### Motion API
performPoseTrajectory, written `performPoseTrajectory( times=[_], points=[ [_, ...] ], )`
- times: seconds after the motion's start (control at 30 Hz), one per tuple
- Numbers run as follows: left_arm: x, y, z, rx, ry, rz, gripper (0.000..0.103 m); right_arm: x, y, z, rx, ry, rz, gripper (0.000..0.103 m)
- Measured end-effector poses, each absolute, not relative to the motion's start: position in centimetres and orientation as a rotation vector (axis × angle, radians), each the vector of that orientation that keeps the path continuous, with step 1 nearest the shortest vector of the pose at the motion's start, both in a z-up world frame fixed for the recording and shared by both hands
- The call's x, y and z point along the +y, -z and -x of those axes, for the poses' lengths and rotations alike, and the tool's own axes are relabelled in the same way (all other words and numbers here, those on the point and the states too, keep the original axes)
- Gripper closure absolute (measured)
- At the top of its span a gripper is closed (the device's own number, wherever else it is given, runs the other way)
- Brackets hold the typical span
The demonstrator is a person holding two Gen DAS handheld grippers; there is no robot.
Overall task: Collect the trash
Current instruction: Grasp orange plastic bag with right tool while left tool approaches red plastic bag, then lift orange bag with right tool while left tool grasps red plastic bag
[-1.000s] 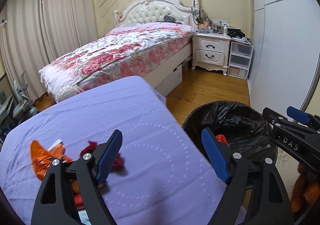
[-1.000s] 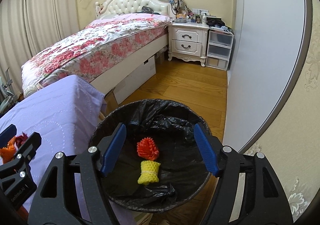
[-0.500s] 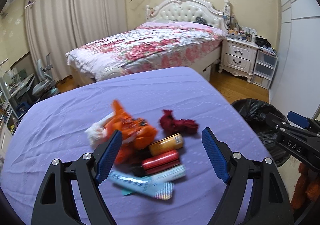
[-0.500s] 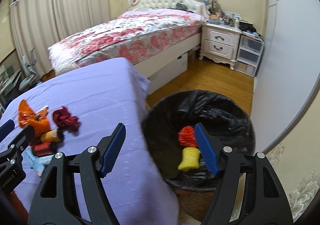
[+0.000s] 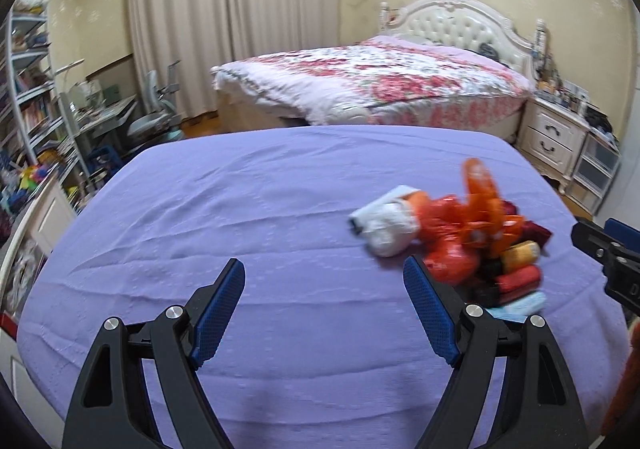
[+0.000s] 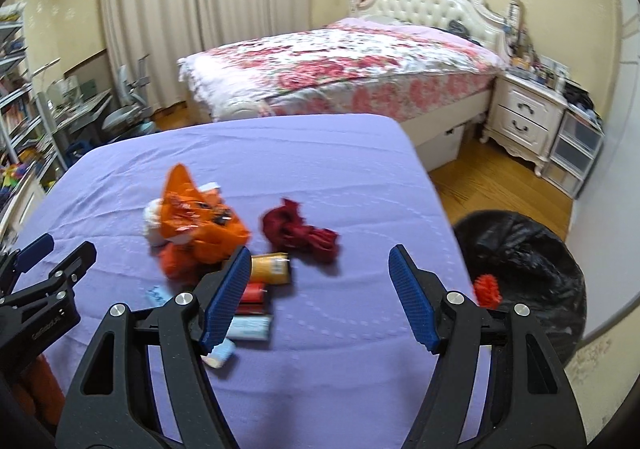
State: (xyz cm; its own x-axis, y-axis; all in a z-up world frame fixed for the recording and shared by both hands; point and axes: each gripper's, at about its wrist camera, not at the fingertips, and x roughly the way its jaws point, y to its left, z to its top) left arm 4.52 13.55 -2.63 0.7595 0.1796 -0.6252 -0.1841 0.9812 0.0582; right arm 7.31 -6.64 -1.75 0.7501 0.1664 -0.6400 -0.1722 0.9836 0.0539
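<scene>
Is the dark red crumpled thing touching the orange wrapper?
Apart. In the right wrist view, a strip of bare purple cloth shows between the dark red crumpled thing and the orange wrapper, so they are not touching.

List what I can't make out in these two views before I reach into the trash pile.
- Trash bin contents: right wrist view, mostly hidden behind the table edge and the right tongs.
- Orange wrapper print: both views, motion blur.
- Red can and the light tube below it: right wrist view, partly behind a finger; labels unreadable.

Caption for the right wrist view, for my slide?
Open right gripper over purple table, trash pile ahead, bin at right.
</scene>
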Motion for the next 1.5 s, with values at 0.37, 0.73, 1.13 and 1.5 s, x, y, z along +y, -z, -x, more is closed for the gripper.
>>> performPoseTrajectory(
  times=[0.37,0.73,1.13,1.5],
  points=[
    [20.0,3.0,-3.3,0.674,-0.329,0.081,0.024,0.1,1.9,-8.6,0.716,-0.293,0.084,0.033],
    [20.6,3.9,-3.6,0.694,-0.313,0.103,0.024,2.2,3.3,-9.9,0.758,-0.294,0.112,0.039],
    [18.2,3.6,-4.4,0.699,-0.258,0.092,0.024,1.2,1.7,-9.3,0.697,-0.289,0.104,0.051],
    [13.0,2.9,-5.6,0.694,-0.133,0.059,0.024,-5.5,0.3,-9.3,0.657,-0.156,0.074,0.051]
  ],
)
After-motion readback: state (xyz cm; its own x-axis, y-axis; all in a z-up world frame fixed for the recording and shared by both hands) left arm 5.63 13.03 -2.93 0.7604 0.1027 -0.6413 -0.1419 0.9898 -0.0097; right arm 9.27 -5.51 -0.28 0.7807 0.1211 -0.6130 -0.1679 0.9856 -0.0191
